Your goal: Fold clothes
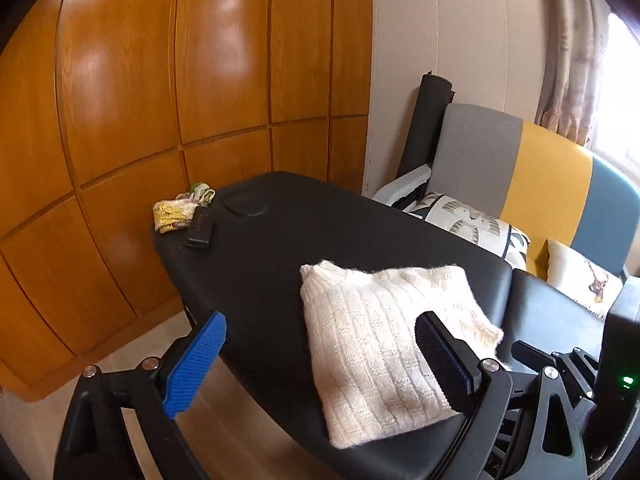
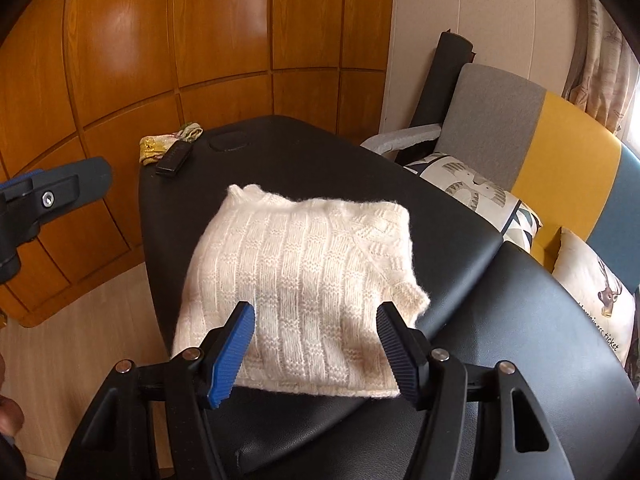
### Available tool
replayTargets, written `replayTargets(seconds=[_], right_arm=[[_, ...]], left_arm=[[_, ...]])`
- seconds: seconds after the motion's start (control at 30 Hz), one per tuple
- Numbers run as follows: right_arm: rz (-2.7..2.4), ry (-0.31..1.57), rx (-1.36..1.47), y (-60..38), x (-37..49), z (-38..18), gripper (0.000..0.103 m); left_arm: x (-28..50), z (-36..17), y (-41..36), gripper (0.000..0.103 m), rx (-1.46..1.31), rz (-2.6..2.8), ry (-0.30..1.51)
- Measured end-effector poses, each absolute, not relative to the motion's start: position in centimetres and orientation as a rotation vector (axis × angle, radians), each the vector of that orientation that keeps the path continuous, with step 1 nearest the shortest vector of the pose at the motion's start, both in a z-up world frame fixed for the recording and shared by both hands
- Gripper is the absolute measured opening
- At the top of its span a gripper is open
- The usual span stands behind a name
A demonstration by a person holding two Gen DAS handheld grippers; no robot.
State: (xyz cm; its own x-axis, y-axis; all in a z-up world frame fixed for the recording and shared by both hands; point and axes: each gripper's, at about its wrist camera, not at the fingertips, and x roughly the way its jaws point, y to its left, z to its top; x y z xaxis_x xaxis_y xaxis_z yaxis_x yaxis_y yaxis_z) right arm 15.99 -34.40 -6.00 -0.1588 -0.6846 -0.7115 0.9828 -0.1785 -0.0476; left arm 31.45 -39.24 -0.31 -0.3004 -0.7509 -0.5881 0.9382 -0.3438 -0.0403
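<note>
A folded sweater (image 2: pixel 304 284) is laid on the table (image 2: pixel 320 160), toward its near end. A small case (image 2: pixel 173 159) and a bundled cloth (image 2: pixel 154 146) are placed at the far left corner. A sofa (image 2: pixel 560 152) is set along the table's right edge.

A cream knit sweater (image 1: pixel 384 344), folded into a thick rectangle, lies on the black padded table (image 1: pixel 280 248). The left gripper (image 1: pixel 320 360) hangs above its near edge, jaws spread wide, holding nothing. At the table's far corner, a small black case (image 1: pixel 200 227) sits beside bundled yellow-patterned cloth (image 1: pixel 176 213).
</note>
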Motion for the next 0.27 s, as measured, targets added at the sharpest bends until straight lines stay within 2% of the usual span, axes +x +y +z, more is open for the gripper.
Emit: replayTargets(seconds=[0.27], right_arm=[[-1.676,0.630,0.664,-34.56,15.57,-6.34,0.064]], left_arm=[[31.10,-0.62,-39.41,0.096,0.595,-1.868,0.458]])
